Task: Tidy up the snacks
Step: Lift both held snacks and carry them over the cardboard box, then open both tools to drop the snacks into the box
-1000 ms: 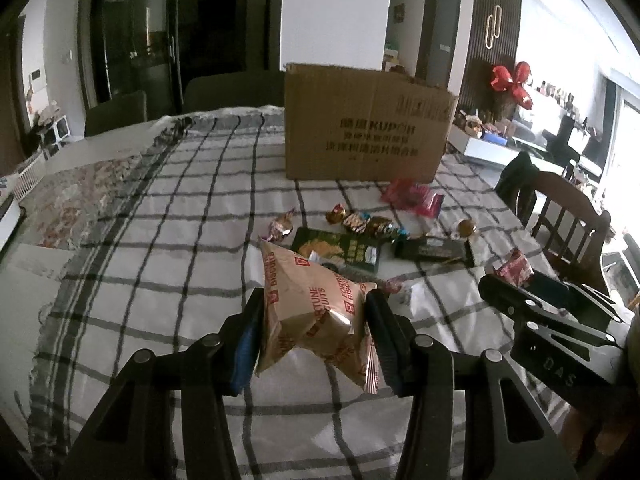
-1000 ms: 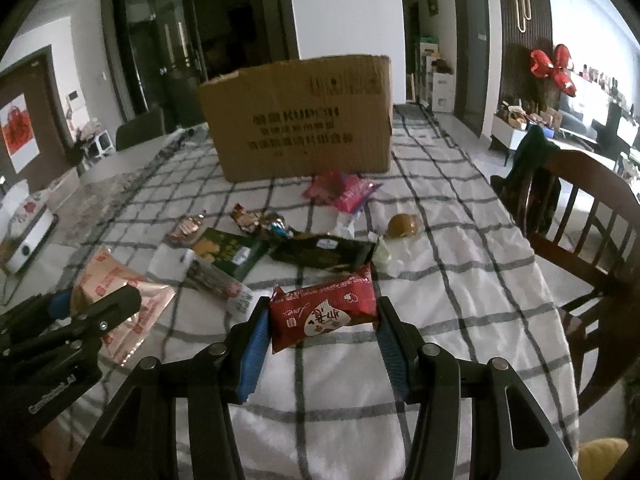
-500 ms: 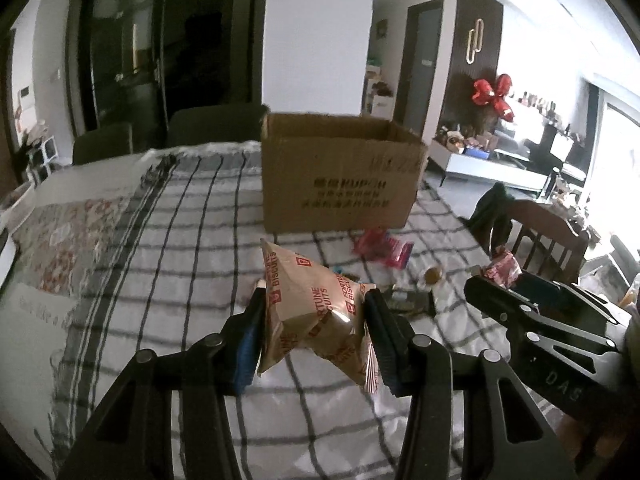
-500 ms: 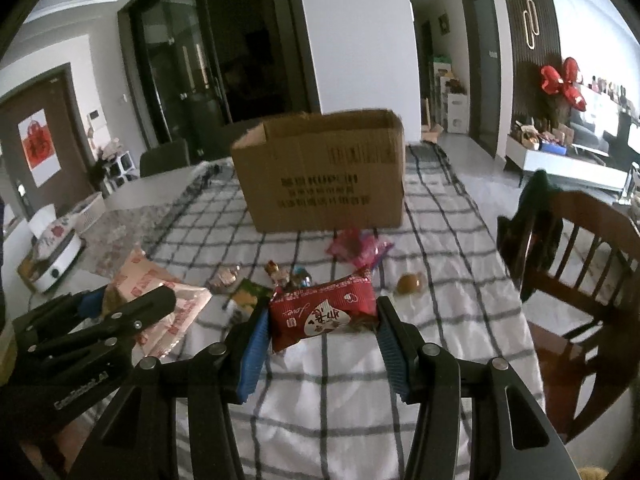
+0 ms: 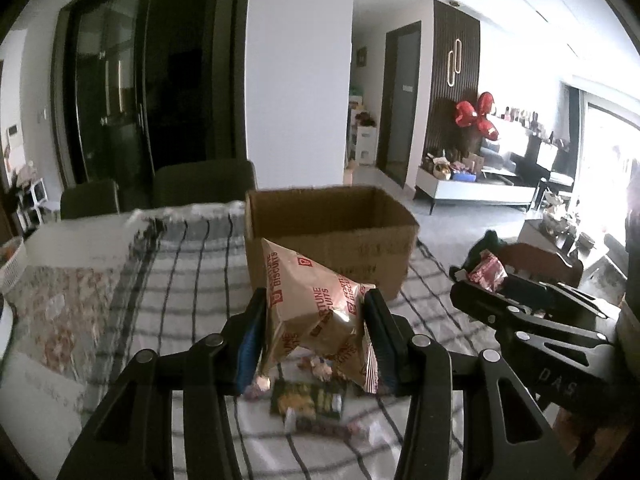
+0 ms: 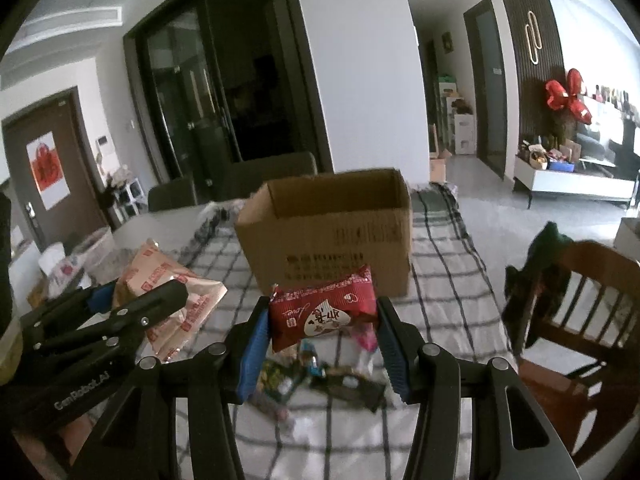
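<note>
My left gripper (image 5: 314, 334) is shut on a tan Fortune Biscuits bag (image 5: 316, 312) and holds it in the air above the table. My right gripper (image 6: 322, 332) is shut on a red snack packet (image 6: 322, 312), also lifted. An open cardboard box (image 5: 332, 236) stands on the checked tablecloth ahead of both; it also shows in the right wrist view (image 6: 332, 236). Several loose snacks (image 5: 308, 396) lie on the cloth below the grippers. Each gripper shows in the other's view: the right one (image 5: 520, 312) and the left one (image 6: 100, 320).
A wooden chair (image 6: 580, 304) with dark clothing on it stands at the table's right side. Dark chairs (image 5: 204, 184) stand behind the table's far edge. A floral cloth (image 5: 60, 304) covers the table's left part.
Both grippers have risen with their snacks and moved toward the box. The box's open top has come into view and the loose snacks now lie lower in the frames.
</note>
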`<state>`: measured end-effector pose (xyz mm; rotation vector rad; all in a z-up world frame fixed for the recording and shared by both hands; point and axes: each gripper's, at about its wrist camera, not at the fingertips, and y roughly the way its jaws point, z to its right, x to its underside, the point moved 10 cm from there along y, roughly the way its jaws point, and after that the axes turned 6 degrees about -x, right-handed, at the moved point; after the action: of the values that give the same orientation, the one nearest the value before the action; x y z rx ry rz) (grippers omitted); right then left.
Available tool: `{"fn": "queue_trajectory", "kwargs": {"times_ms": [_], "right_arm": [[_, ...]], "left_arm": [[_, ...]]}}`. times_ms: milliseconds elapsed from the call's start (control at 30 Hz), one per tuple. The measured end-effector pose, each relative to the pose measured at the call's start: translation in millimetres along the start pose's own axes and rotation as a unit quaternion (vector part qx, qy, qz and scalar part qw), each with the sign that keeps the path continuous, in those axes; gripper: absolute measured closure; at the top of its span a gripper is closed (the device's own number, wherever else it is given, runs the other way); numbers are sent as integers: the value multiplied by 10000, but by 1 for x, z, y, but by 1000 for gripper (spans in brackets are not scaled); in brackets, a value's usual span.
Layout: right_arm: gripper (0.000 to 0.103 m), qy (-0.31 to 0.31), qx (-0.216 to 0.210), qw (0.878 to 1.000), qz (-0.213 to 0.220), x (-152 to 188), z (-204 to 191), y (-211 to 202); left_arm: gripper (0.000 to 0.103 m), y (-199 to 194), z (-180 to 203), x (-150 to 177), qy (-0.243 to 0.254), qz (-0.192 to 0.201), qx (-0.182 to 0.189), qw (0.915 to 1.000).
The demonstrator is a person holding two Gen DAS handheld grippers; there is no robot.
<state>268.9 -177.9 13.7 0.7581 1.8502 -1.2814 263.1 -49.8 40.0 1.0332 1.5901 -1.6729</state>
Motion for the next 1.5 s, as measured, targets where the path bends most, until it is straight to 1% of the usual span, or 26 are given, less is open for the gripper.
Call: {"fn": "queue_trajectory", "kwargs": {"times_ms": [133, 333, 567, 867, 1033, 1200, 1300, 1367, 1433, 1467, 1500], "right_arm": [[51, -58, -32, 9999, 111, -25, 1, 10], [51, -163, 7, 9997, 204, -55, 7, 29], [51, -229, -19, 9996, 155, -80, 15, 56], [51, -379, -1, 9993, -3, -106, 25, 100], [51, -372, 6, 9992, -163, -112, 36, 125], [51, -356, -5, 9986, -394, -111, 43, 149], [51, -315, -7, 9982, -508, -109, 48, 161], [50, -294, 23, 9981, -533, -107, 51, 166], [43, -264, 53, 9980, -579, -105, 54, 170], [37, -242, 78, 9980, -575, -106, 54, 171], [37, -244, 105, 9981, -549, -106, 55, 170]], "left_arm": [[56, 10, -3, -21, 21, 118, -50, 9999], [56, 33, -8, -48, 71, 162, -92, 9998], [56, 59, -10, -73, 118, 195, -168, 9996], [56, 109, -12, -91, 123, -44, -158, 9998], [56, 143, -11, -93, 135, -305, -116, 9994], [54, 166, -11, -92, 171, -436, -153, 9988], [50, 176, -14, -92, 200, -463, -196, 9985], [39, 181, -16, -92, 221, -468, -213, 9984], [36, 182, -17, -92, 254, -462, -249, 9983], [33, 182, -17, -92, 271, -464, -264, 9982], [31, 182, -19, -91, 277, -459, -294, 9981]]}}
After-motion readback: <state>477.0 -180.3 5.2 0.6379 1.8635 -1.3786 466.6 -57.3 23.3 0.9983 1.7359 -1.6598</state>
